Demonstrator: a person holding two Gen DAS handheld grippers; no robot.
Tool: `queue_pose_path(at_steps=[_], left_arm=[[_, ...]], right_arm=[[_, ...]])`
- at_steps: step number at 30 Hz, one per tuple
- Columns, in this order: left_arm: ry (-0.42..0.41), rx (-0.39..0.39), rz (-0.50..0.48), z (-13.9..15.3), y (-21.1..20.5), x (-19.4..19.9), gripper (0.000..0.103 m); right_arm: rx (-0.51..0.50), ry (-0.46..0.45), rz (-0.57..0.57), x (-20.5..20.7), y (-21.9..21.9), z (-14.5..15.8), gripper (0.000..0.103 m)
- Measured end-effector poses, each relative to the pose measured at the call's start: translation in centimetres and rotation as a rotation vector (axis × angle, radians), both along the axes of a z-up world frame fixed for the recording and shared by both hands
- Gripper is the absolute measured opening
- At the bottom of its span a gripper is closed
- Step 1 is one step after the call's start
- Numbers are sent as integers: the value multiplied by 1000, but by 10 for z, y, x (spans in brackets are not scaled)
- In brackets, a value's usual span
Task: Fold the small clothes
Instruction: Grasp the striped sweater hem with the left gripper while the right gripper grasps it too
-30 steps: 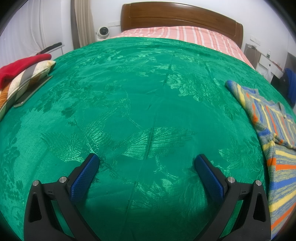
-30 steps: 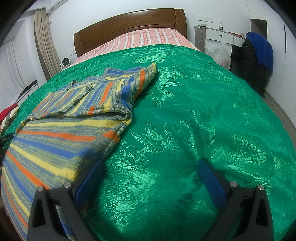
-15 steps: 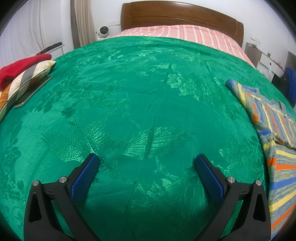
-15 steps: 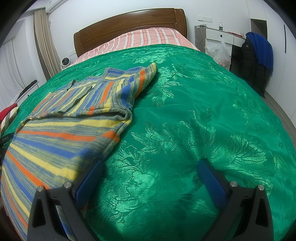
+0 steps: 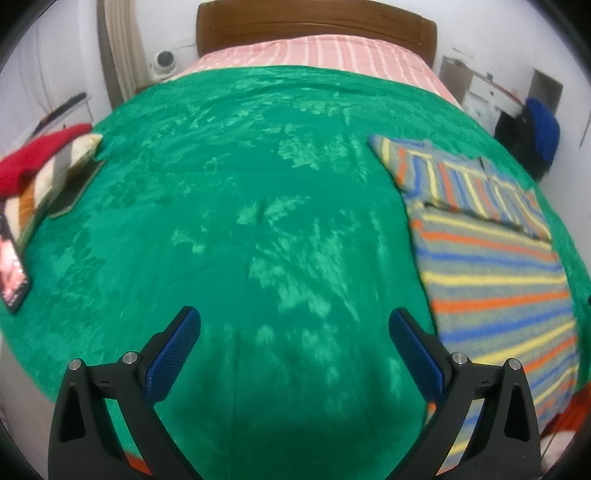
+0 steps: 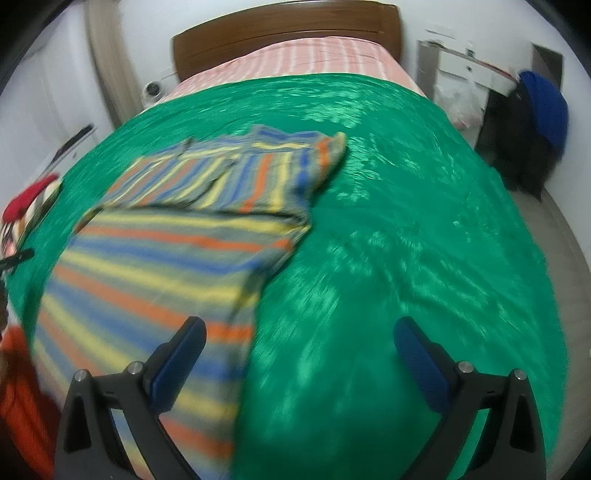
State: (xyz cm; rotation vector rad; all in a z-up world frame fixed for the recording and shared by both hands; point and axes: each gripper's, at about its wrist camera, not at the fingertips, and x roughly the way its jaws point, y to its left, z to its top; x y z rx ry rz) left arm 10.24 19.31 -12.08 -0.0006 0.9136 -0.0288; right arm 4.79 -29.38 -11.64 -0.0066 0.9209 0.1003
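Two open grippers above a bed with a striped sweater.
Nearest, the left gripper (image 5: pixel 293 350) and right gripper (image 6: pixel 299 360) hang spread wide, holding nothing. Beyond, the striped sweater (image 6: pixel 177 236) lies on the green bedspread (image 5: pixel 240 192); farthest, a wooden headboard (image 5: pixel 314 18).

Green brocade bedspread (image 5: pixel 258 229) covering the bed, wooden headboard (image 5: pixel 314 22) standing far against white walls, curtain (image 5: pixel 118 48) hanging far left, white desk (image 6: pixel 476 74) sitting far right.
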Motion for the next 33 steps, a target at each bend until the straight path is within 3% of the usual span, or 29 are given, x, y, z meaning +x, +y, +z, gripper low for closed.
queue_pose_path(at_steps=[6, 12, 19, 22, 25, 27, 29, 31, 33], left_arm=[[22, 34, 43, 0, -17, 0, 102], [17, 116, 56, 1, -20, -3, 102], [28, 133, 39, 4, -23, -6, 102], [129, 44, -73, -5, -27, -24, 102], [293, -63, -177, -37, -41, -52, 101], [367, -53, -234, -58, -60, -70, 98], [379, -5, -273, -68, -75, -83, 89], [375, 28, -290, -70, -85, -91, 86], [382, 46, -300, -72, -90, -93, 76]], right_arm=[[-29, 26, 15, -42, 15, 3, 101], [-53, 63, 15, -51, 21, -9, 101], [-47, 78, 11, -49, 22, -15, 101], [-32, 122, 15, -54, 22, -15, 100], [84, 195, 36, -77, 21, -20, 101], [169, 274, 42, -90, 22, -34, 100], [219, 326, 29, -98, 22, -47, 99], [267, 329, 10, -105, 21, -53, 96], [302, 334, 10, -107, 21, -57, 88]])
